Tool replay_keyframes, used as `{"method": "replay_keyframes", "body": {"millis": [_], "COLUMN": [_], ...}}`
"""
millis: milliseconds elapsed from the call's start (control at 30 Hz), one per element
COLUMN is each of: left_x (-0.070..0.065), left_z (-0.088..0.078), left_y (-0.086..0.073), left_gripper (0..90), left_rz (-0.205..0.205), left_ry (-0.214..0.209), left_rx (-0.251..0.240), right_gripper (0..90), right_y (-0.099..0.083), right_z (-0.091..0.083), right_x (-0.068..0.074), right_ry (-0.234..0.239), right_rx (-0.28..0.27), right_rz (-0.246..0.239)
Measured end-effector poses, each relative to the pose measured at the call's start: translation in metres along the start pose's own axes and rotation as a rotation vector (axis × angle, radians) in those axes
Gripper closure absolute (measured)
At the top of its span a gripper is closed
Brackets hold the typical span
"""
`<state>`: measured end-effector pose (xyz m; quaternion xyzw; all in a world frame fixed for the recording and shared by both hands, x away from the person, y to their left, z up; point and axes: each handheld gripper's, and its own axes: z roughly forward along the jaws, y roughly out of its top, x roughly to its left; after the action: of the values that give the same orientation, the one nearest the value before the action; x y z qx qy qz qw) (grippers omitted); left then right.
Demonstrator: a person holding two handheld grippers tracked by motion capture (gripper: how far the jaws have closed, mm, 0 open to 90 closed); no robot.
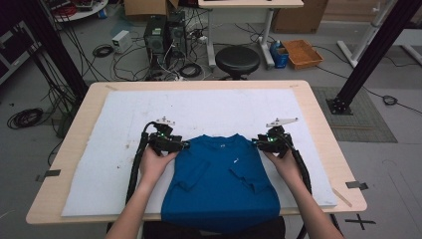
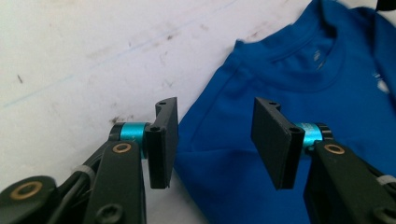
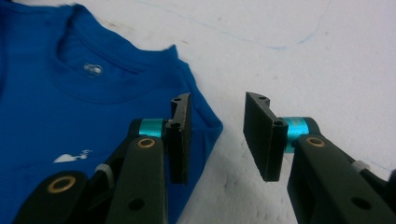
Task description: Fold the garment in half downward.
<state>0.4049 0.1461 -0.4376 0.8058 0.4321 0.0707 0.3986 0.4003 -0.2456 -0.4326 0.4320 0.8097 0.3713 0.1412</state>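
A blue T-shirt (image 1: pixel 219 181) lies flat on the white mat, collar away from me, both sleeves folded in over its front, its hem hanging over the near table edge. My left gripper (image 1: pixel 183 145) sits at the shirt's left shoulder; in the left gripper view its jaws (image 2: pixel 215 140) stand open over the blue shirt (image 2: pixel 289 74) with nothing between them. My right gripper (image 1: pixel 259 144) is at the right shoulder, open (image 3: pixel 217 135), one jaw over the shirt's shoulder edge (image 3: pixel 93 102), the other over bare mat.
The white mat (image 1: pixel 114 129) covers most of the wooden table (image 1: pixel 323 124). Beyond the table's far edge are a black stool (image 1: pixel 237 59), computer towers (image 1: pixel 164 32), loose cables and an orange bin (image 1: pixel 301 53). Black frame posts stand at left and right.
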Motion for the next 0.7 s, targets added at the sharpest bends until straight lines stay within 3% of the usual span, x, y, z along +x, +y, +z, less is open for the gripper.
{"method": "replay_keyframes", "body": {"millis": [67, 200, 267, 300, 400, 500, 567, 633, 700], "left_x": [0.0, 0.0, 0.0, -0.001, -0.003, -0.003, -0.005, -0.009, -0.011], "left_z": [0.001, 0.002, 0.001, 0.0, 0.0, 0.009, 0.017, 0.021, 0.021], "left_y": [-0.001, -0.002, -0.002, -0.001, 0.005, 0.013, 0.016, 0.018, 0.018], "left_gripper": [54.5, 62.1, 60.5, 57.3, 55.2, 52.8, 51.7, 51.2, 53.0], "left_rz": [-0.001, 0.009, -0.002, -0.002, 0.013, 0.017, 0.043, 0.08, 0.095], "left_ry": [0.013, 0.036, 0.039, 0.04, 0.034, 0.025, 0.018, 0.041, 0.06], "left_rx": [0.013, 0.011, 0.006, -0.007, -0.05, -0.007, 0.046, 0.066, 0.069], "right_gripper": [63.3, 80.2, 78.4, 73.2, 69.1, 60.9, 56.8, 57.5, 63.5], "right_y": [0.0, -0.002, -0.001, 0.0, 0.002, 0.008, 0.013, 0.016, 0.015], "right_z": [0.005, 0.012, 0.011, 0.009, 0.005, 0.013, 0.019, 0.027, 0.032], "right_x": [-0.001, 0.0, 0.001, 0.0, -0.003, -0.004, -0.001, 0.003, 0.006], "right_ry": [0.003, -0.01, -0.037, -0.026, 0.011, 0.043, 0.037, 0.055, 0.038], "right_rx": [0.01, 0.041, 0.037, 0.024, -0.03, -0.004, 0.024, 0.047, 0.065], "right_rz": [0.007, -0.025, -0.038, -0.028, -0.008, 0.007, -0.008, -0.022, -0.056]}}
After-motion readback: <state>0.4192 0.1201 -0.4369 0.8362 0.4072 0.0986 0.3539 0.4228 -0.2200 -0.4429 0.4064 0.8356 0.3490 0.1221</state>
